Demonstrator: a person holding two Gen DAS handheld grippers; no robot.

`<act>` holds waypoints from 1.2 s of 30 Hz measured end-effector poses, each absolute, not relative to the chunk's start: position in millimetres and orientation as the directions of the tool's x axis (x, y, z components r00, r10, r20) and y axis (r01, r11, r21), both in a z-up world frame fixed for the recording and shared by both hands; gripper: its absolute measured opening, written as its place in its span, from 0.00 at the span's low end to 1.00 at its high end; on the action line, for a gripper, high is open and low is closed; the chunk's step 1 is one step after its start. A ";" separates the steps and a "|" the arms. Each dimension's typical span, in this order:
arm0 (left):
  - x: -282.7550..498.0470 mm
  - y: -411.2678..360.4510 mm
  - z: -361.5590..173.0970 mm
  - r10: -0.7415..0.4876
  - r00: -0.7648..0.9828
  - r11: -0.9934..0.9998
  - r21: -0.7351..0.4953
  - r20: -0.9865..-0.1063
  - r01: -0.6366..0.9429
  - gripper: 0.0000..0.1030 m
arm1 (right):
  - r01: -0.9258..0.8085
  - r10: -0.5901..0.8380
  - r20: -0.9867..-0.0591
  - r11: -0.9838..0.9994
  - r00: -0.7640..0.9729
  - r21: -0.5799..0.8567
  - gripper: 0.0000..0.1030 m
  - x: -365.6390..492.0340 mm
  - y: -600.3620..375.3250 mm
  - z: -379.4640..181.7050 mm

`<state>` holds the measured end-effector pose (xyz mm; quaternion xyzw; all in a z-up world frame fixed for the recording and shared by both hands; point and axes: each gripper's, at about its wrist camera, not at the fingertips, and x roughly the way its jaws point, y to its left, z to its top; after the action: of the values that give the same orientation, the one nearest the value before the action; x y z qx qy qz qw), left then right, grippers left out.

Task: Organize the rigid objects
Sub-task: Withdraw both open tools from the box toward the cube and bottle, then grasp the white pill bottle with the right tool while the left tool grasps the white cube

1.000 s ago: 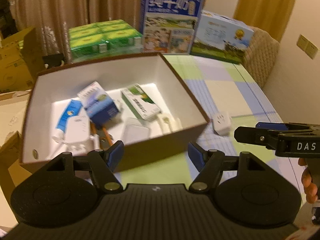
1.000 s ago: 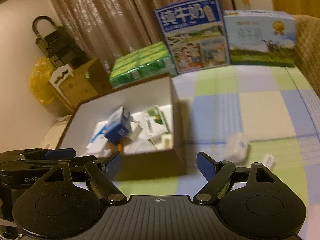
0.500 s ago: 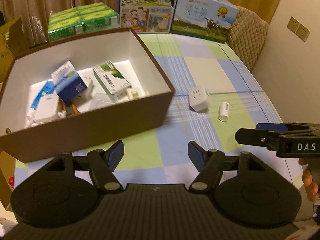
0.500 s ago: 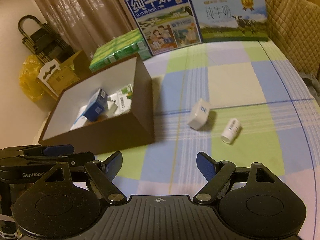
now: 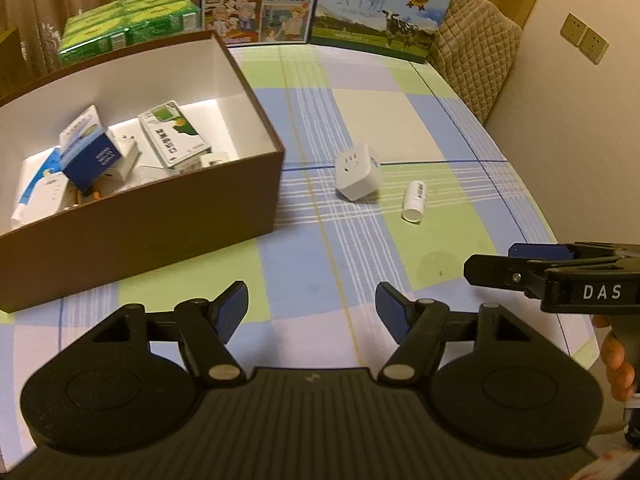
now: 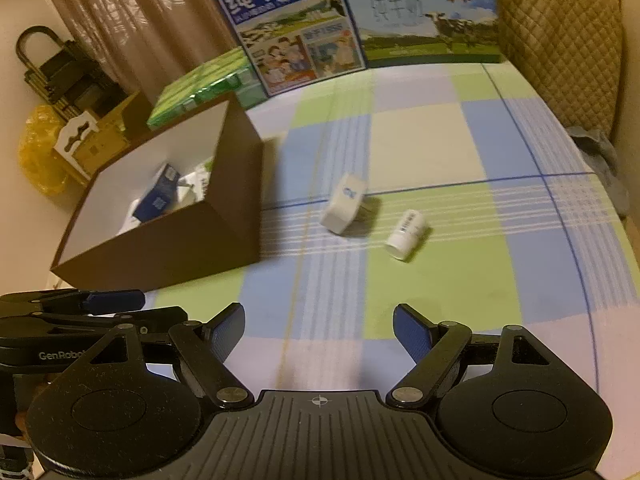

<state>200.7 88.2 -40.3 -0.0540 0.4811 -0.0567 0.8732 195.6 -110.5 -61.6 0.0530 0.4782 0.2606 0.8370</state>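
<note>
A brown box [image 5: 168, 216] with a white inside holds several small cartons and white items; it also shows in the right wrist view [image 6: 180, 240]. A white plug cube [image 5: 357, 176] [image 6: 344, 208] and a small white bottle [image 5: 415, 201] [image 6: 406, 234] lie on the checked tablecloth to the right of the box. My left gripper [image 5: 312, 312] is open and empty, near the table's front, well short of both. My right gripper [image 6: 318, 328] is open and empty, also short of them; it shows from the side in the left wrist view [image 5: 520, 266].
Two large milk cartons [image 5: 256, 4] [image 5: 376, 12] and a green pack [image 5: 128, 20] stand at the table's far edge. A quilted chair [image 6: 560, 40] is at the far right. Cardboard boxes and a yellow bag [image 6: 40, 152] sit beyond the left side.
Both views have swung right and pulled back from the box. The plug cube and bottle have come towards the middle of both views. Both grippers stayed open.
</note>
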 end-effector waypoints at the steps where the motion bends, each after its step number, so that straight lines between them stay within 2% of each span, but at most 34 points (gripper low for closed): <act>1: 202.4 85.5 -42.1 -0.155 0.528 0.987 -0.151 -0.835 0.051 0.65 | -0.379 0.481 -0.776 0.862 0.408 0.336 0.76 196.8 -113.5 -63.1; 18: 246.1 43.1 -77.7 -0.172 0.480 0.985 -0.136 -0.860 0.109 0.58 | -0.268 0.366 -0.813 0.926 0.454 0.267 0.76 225.1 -147.1 -89.6; 20: 252.3 39.8 -82.4 -0.166 0.474 0.986 -0.130 -0.865 0.108 0.58 | -0.260 0.364 -0.812 0.927 0.456 0.270 0.73 230.6 -147.9 -92.8; 22: 258.3 37.6 -88.1 -0.158 0.466 0.987 -0.124 -0.870 0.103 0.57 | -0.262 0.371 -0.809 0.925 0.455 0.277 0.63 235.7 -147.7 -96.0; 25: 266.3 35.6 -95.8 -0.146 0.458 0.989 -0.116 -0.877 0.093 0.54 | -0.268 0.374 -0.811 0.923 0.451 0.277 0.58 241.8 -143.7 -101.9; 31: 279.9 36.6 -110.4 -0.122 0.435 0.992 -0.100 -0.892 0.073 0.53 | -0.286 0.382 -0.815 0.917 0.436 0.277 0.48 257.7 -131.5 -116.7; 36: 289.1 40.8 -119.2 -0.111 0.417 0.994 -0.099 -0.902 0.051 0.53 | -0.274 0.379 -0.820 0.919 0.429 0.282 0.47 276.5 -125.1 -128.1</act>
<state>289.1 40.8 -119.2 -0.0280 0.5377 -0.0480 0.8413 276.5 -125.1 -128.1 0.0527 0.4979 0.1937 0.8437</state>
